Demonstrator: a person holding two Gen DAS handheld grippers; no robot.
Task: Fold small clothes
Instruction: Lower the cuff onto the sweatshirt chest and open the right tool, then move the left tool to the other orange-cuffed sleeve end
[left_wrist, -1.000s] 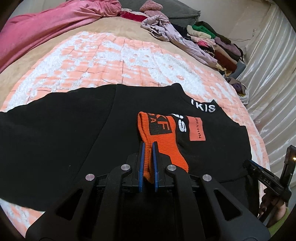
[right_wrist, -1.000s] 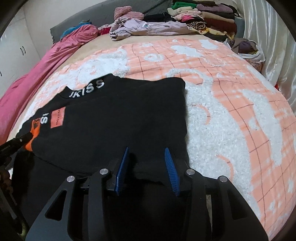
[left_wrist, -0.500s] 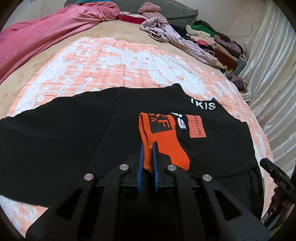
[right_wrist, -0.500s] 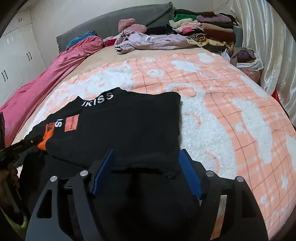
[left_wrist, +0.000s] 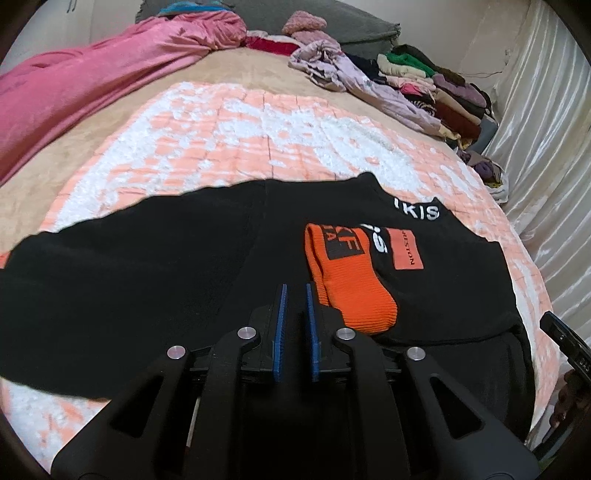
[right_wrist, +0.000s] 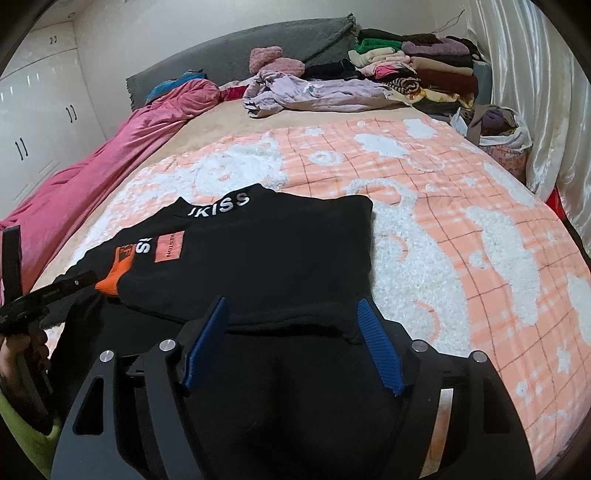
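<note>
A black sweater (left_wrist: 147, 266) with white lettering lies on the orange-and-white blanket (left_wrist: 258, 140), its right side folded over. Its orange ribbed cuff (left_wrist: 351, 291) rests on top of the black cloth. My left gripper (left_wrist: 295, 288) hovers just left of that cuff. Its jaws are opening to a narrow gap with nothing between them. In the right wrist view the sweater (right_wrist: 277, 243) fills the near middle and the cuff (right_wrist: 110, 282) shows at left. My right gripper (right_wrist: 293, 302) stands wide open above the folded hem, gripping nothing.
A pink duvet (left_wrist: 92, 81) runs along the bed's left side. A lilac garment (right_wrist: 314, 94) and stacked folded clothes (right_wrist: 424, 66) lie at the headboard. A bag of clothes (right_wrist: 498, 129) and a satin curtain (right_wrist: 535, 92) line the right edge. White wardrobes (right_wrist: 37, 118) stand left.
My left gripper has let go of the orange cuff, which now lies just right of its pads. My right gripper has opened wide and pulled up and back from the sweater's hem.
</note>
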